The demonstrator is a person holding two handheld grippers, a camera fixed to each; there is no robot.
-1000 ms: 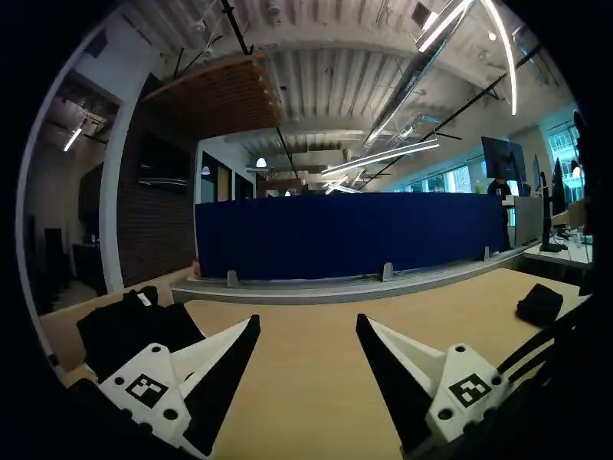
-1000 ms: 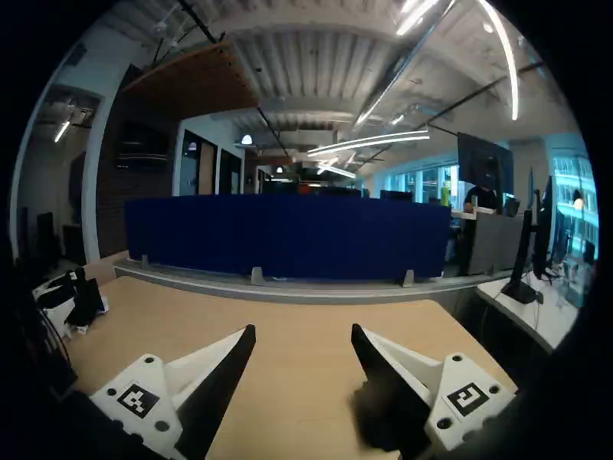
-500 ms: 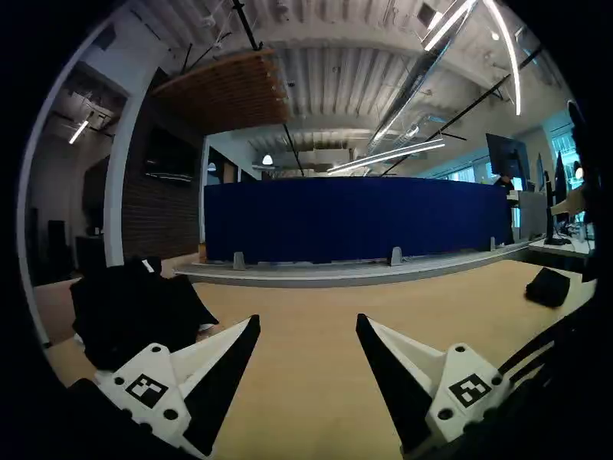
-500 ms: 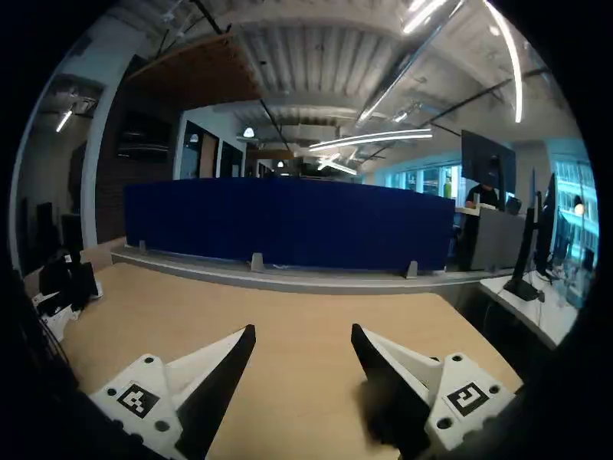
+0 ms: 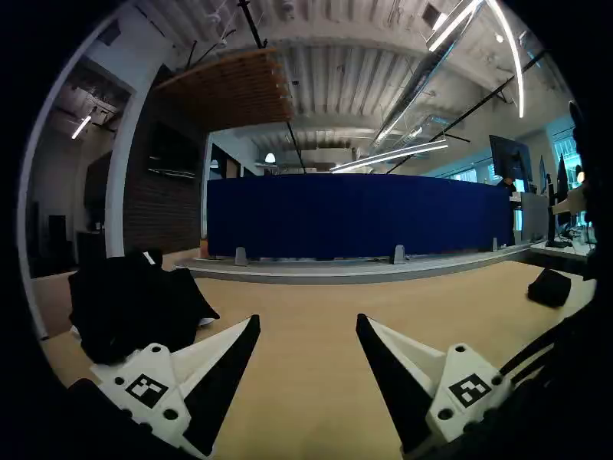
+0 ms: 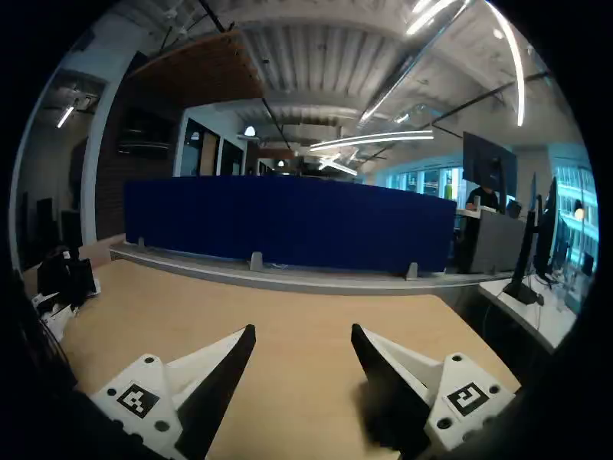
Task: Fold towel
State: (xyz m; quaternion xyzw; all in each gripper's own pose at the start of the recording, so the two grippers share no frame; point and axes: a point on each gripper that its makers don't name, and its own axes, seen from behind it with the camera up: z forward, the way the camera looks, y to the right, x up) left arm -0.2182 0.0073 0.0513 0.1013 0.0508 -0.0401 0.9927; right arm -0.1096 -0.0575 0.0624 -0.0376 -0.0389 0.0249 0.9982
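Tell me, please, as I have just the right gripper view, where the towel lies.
Observer: In the left gripper view, a black towel lies crumpled on the wooden table, toward that view's left side.
Operator: Thank you. Is it gripped yet?
Observer: No, the left tool is open, with bare table between its fingers.
Operator: Is anything else on that table?
Observer: A smaller black bundle sits near the right edge of that view.
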